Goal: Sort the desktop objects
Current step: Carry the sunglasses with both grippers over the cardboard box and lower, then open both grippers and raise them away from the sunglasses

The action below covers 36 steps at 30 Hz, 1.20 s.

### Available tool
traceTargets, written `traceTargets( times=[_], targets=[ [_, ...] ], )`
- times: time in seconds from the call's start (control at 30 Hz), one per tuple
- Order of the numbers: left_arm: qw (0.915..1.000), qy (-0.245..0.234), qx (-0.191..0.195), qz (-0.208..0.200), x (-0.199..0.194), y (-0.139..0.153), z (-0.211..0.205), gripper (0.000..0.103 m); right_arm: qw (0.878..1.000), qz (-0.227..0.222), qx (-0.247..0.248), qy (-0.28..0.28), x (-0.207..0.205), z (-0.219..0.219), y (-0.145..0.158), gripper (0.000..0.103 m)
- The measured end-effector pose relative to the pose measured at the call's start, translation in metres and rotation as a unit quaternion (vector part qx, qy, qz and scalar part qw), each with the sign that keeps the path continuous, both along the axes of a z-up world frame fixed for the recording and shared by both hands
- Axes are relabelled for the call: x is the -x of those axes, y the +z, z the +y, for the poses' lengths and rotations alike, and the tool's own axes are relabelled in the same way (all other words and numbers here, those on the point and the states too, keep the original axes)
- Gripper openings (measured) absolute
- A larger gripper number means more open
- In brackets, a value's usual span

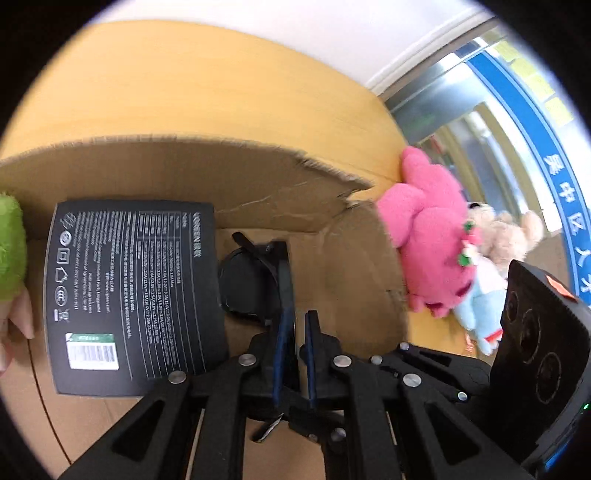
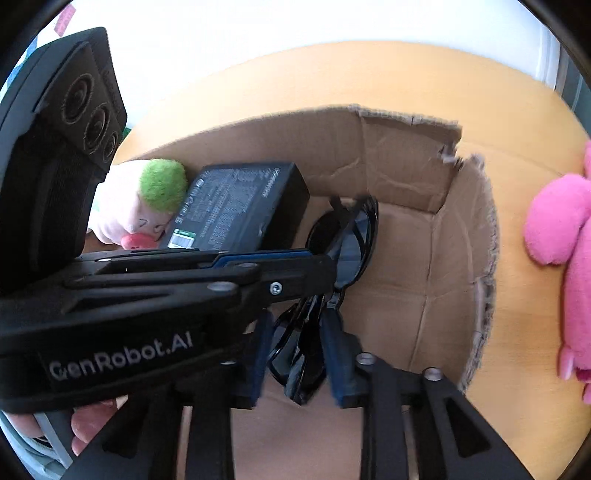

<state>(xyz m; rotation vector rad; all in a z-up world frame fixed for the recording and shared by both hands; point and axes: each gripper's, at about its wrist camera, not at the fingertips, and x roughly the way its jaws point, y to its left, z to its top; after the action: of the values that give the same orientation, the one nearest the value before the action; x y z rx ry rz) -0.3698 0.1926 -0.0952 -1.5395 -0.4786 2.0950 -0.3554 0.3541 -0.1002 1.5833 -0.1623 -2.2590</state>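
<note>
Black sunglasses [image 2: 343,243] pinched between both grippers' fingertips.

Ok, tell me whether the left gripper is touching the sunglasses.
Touching: the right wrist view shows the left gripper shut on the sunglasses frame.

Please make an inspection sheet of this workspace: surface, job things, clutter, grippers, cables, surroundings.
Surface: wooden table, with an open cardboard box on it.
Job's things: black sunglasses held over the box; black packet and green-haired plush inside the box; pink plush and beige plush on the table beside the box.
Clutter: nothing seen.
Grippers: left gripper closed on the sunglasses; right gripper closed on them too.
Cables: nothing seen.
Surroundings: white wall; blue sign with white characters.
</note>
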Motion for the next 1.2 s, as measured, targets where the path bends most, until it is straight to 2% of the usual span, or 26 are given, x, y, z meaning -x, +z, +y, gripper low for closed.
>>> traceTargets(
  times=[0.1, 0.13, 0.17, 0.33, 0.43, 0.5, 0.53, 0.57, 0.63, 0.67, 0.77, 0.87, 0.97, 1.03, 1.2],
  targets=[
    [0.9996, -0.003, 0.005, 0.027, -0.011, 0.022, -0.007, 0.009, 0.999, 0.037, -0.023, -0.008, -0.020, 0.001, 0.024, 0.057],
    [0.9993, -0.003, 0.002, 0.038, -0.016, 0.031, -0.010, 0.013, 0.998, 0.054, -0.035, -0.011, -0.029, 0.001, 0.032, 0.070],
    [0.9988, -0.002, -0.001, 0.049, -0.022, 0.040, -0.014, 0.017, 0.997, 0.070, -0.043, -0.012, -0.038, 0.001, 0.041, 0.077],
    [0.9921, 0.009, -0.007, 0.125, -0.062, 0.090, -0.035, 0.031, 0.989, 0.138, -0.060, -0.017, -0.088, 0.000, 0.084, 0.082],
    [0.9827, 0.009, 0.010, 0.185, -0.094, 0.118, -0.046, 0.032, 0.980, 0.178, -0.079, -0.036, -0.111, -0.013, 0.102, 0.090],
    [0.9736, 0.014, 0.031, 0.226, -0.118, 0.132, -0.057, 0.041, 0.972, 0.209, -0.095, -0.054, -0.130, -0.025, 0.115, 0.099],
    [0.9668, 0.026, 0.045, 0.250, -0.133, 0.139, -0.065, 0.055, 0.965, 0.231, -0.103, -0.064, -0.145, -0.029, 0.121, 0.103],
    [0.9594, 0.043, 0.058, 0.273, -0.147, 0.144, -0.071, 0.066, 0.961, 0.245, -0.105, -0.070, -0.153, -0.034, 0.124, 0.103],
    [0.9393, 0.078, 0.095, 0.320, -0.181, 0.150, -0.088, 0.073, 0.951, 0.276, -0.109, -0.084, -0.173, -0.044, 0.126, 0.103],
    [0.9321, 0.083, 0.108, 0.336, -0.194, 0.152, -0.094, 0.078, 0.947, 0.287, -0.113, -0.093, -0.179, -0.046, 0.125, 0.103],
    [0.9134, 0.106, 0.143, 0.366, -0.233, 0.155, -0.112, 0.079, 0.937, 0.310, -0.117, -0.111, -0.202, -0.063, 0.129, 0.103],
    [0.8980, 0.130, 0.163, 0.388, -0.268, 0.160, -0.130, 0.079, 0.936, 0.313, -0.113, -0.118, -0.216, -0.076, 0.132, 0.103],
    [0.8795, 0.143, 0.200, 0.408, -0.296, 0.161, -0.137, 0.079, 0.935, 0.316, -0.103, -0.123, -0.231, -0.085, 0.134, 0.103],
    [0.8741, 0.143, 0.210, 0.414, -0.312, 0.160, -0.138, 0.079, 0.935, 0.316, -0.102, -0.124, -0.242, -0.091, 0.131, 0.103],
    [0.8690, 0.131, 0.226, 0.421, -0.338, 0.153, -0.135, 0.080, 0.934, 0.315, -0.107, -0.130, -0.270, -0.099, 0.124, 0.103]
  ],
)
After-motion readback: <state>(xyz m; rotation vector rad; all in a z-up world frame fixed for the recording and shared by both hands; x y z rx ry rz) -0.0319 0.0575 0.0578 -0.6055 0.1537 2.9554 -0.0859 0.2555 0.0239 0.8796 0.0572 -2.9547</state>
